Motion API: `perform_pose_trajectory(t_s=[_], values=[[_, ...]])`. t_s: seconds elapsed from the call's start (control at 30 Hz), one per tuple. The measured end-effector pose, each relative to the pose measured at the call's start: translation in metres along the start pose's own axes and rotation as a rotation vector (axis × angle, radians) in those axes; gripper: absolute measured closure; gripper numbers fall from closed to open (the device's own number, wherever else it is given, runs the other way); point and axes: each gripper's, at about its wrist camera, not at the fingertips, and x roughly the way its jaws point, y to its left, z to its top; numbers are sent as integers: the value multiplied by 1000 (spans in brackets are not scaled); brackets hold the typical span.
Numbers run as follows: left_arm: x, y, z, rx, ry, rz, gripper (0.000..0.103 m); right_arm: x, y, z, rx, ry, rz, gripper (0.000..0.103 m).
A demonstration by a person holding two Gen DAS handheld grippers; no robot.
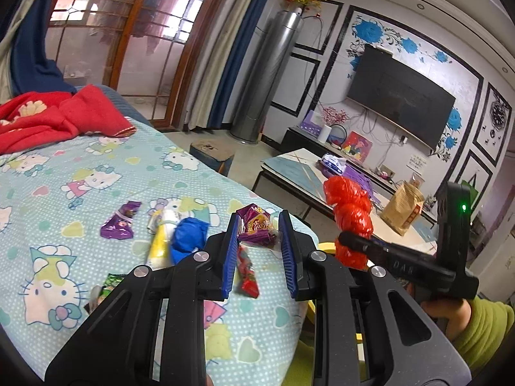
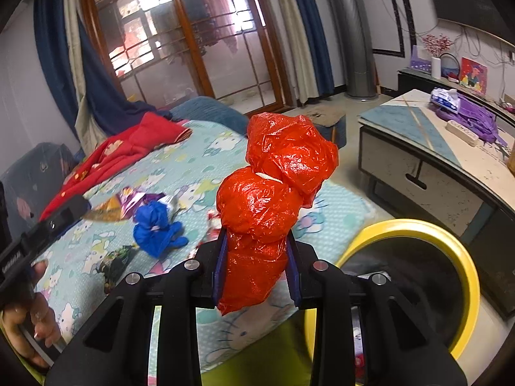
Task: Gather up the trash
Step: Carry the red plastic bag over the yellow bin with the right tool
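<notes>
My left gripper is shut on a crumpled purple snack wrapper and holds it above the Hello Kitty bed sheet. My right gripper is shut on a knotted red plastic bag; the bag also shows in the left wrist view. On the sheet lie a blue plastic bag, a yellow-white wrapper, a second purple wrapper, a red wrapper and a green wrapper. A yellow-rimmed bin stands just right of the right gripper.
A red blanket lies at the far end of the bed. A low coffee table with purple items and a brown paper bag stands to the right. A cardboard box sits on the floor beyond the bed.
</notes>
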Motion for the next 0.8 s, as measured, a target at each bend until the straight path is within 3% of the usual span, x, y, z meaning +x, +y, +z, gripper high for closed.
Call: perform_pose_trajectory(t_s=[0.37, 0.8], values=[[12, -21, -9, 51, 31, -41, 85, -18, -57, -5, 68, -7, -84, 74], [33, -56, -25, 136, 89, -102, 85, -27, -91, -17, 107, 15, -134, 74]])
